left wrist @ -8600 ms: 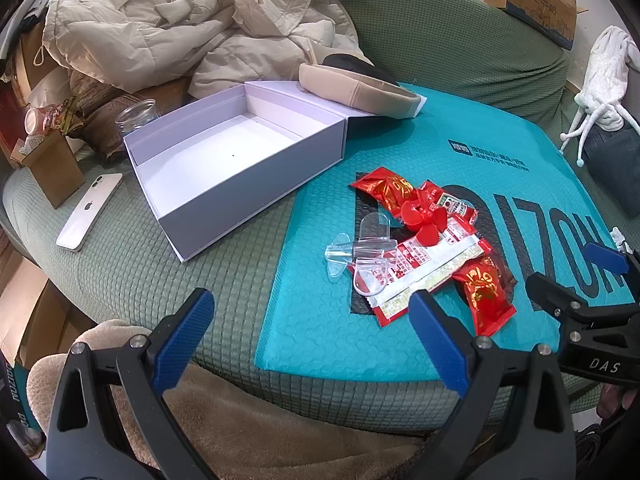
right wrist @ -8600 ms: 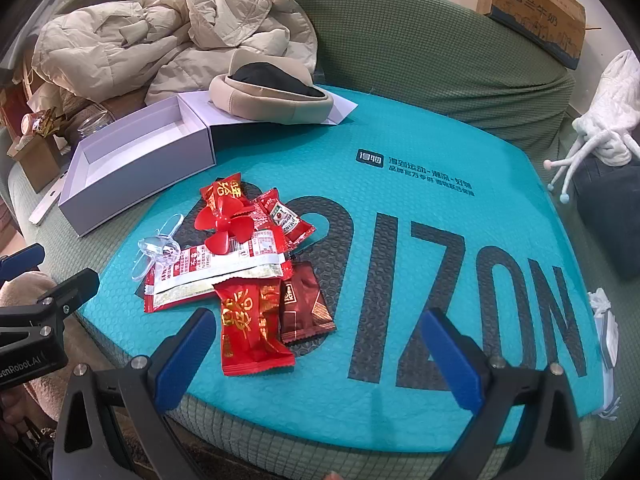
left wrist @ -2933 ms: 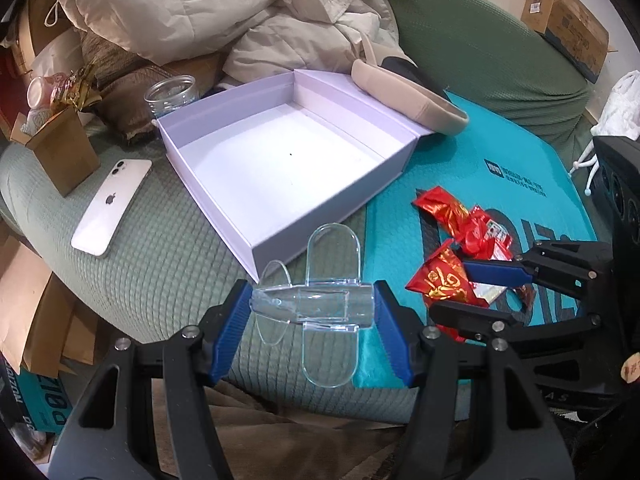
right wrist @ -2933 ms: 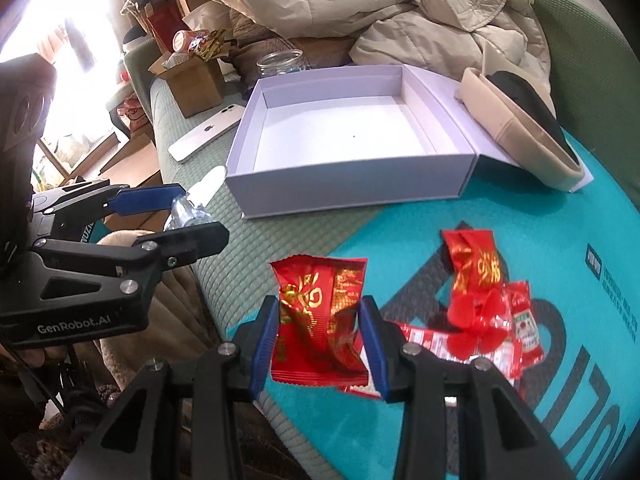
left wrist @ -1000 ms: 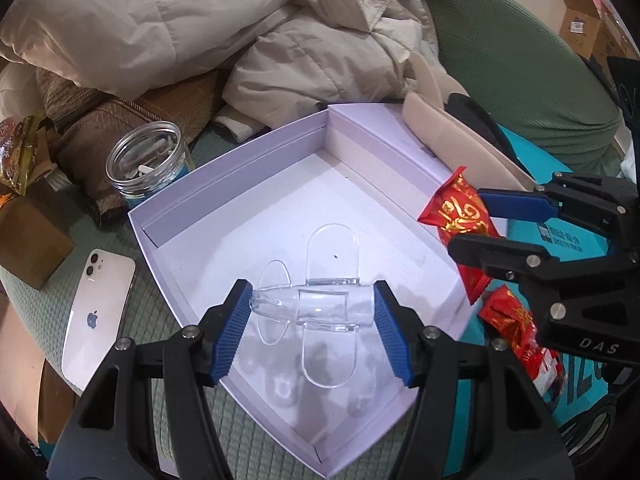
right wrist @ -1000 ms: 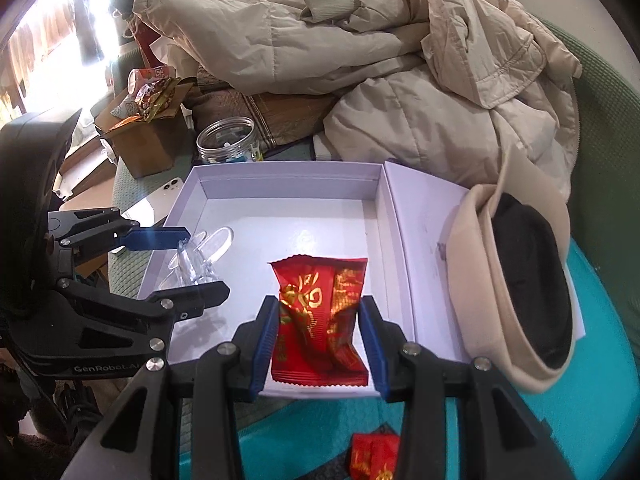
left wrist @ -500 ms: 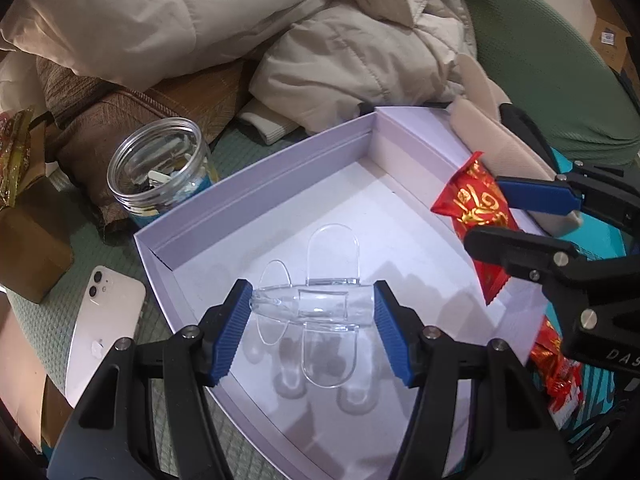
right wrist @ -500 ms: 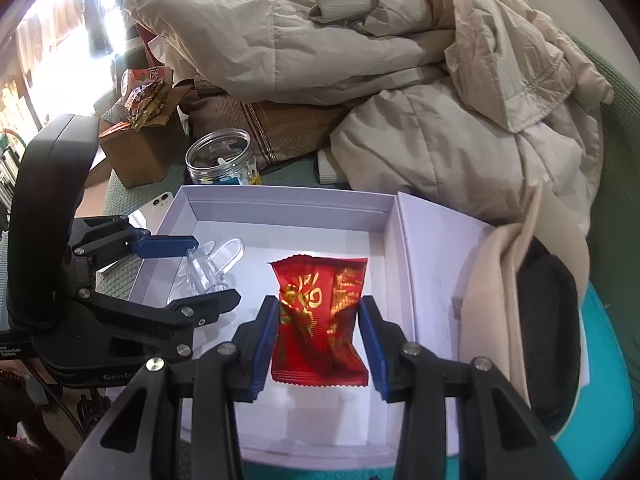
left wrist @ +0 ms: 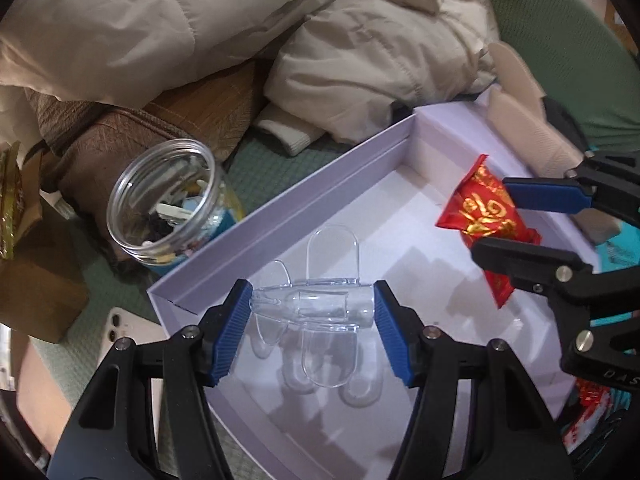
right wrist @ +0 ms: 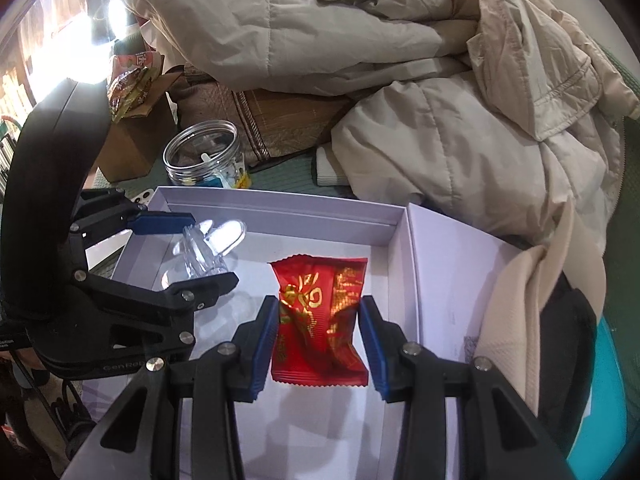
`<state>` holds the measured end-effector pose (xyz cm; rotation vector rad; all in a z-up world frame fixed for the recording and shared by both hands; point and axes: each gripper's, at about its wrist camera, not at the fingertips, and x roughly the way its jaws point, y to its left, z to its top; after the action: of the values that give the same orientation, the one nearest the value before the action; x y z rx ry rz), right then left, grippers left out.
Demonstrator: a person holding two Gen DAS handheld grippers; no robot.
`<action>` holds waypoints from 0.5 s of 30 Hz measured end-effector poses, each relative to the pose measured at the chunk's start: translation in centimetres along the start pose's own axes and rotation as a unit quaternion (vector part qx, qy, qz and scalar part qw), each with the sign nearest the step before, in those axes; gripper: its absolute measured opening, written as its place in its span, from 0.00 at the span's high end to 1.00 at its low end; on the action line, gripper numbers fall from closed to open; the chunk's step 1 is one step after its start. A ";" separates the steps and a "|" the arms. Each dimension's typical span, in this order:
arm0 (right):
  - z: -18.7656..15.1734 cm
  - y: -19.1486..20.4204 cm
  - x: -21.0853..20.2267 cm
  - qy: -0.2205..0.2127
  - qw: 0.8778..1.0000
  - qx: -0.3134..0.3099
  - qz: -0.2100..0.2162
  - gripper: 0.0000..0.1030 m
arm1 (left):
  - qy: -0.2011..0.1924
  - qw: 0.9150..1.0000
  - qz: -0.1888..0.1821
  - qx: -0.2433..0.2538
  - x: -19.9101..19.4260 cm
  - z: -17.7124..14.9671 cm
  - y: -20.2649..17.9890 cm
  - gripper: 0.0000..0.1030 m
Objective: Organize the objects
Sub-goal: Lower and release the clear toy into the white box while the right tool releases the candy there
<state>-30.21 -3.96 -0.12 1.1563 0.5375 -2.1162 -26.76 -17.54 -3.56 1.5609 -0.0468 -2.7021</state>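
Since the frames a few seconds back, you have carried both loads off the teal mat and over the white box (left wrist: 320, 184); both grippers now hang above its floor, closer in than a second ago. Your left gripper (left wrist: 312, 312) is clamped on the clear plastic plane (left wrist: 320, 300), its blue pads pressing nose and tail, the wings sticking out above and below. Your right gripper (right wrist: 318, 344) pinches the red snack packet (right wrist: 320, 312) by its sides, and the packet hangs upright over the right half of the box. Neither thing touches the floor; only their shadows lie there, so the box holds nothing resting in it as far as you can see, though its near corner is cut off behind your grippers. The glass jar (left wrist: 168, 204) stands just outside the box's far-left wall, lidless, with small odds and ends inside that are too jumbled to name. A white phone (left wrist: 128, 332) peeks out beside the box, mostly hidden by your left gripper. The beige hat (right wrist: 536, 320) lies on the opened lid (right wrist: 452, 264), half out of frame. In the left view more red wrappers (left wrist: 588, 404) show at the lower right edge, too cut off to count. So: one plane, one held packet, one jar, one box, one phone, and a heap of cream jackets (right wrist: 400, 60) behind.
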 end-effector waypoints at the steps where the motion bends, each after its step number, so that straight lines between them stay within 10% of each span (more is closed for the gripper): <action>1: 0.0 0.0 0.3 0.002 1.000 -0.001 0.000 0.60 | 0.002 1.000 0.004 0.003 0.2 0.1 0.0 0.42; 15: 0.0 -0.6 3.2 0.024 1.000 -0.006 -0.005 0.60 | 0.034 0.999 -0.003 -0.002 2.3 0.2 0.2 0.42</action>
<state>-31.90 -4.63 -2.85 1.2021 0.5769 -2.0959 -28.09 -17.79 -5.46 1.6530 -0.0375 -2.6493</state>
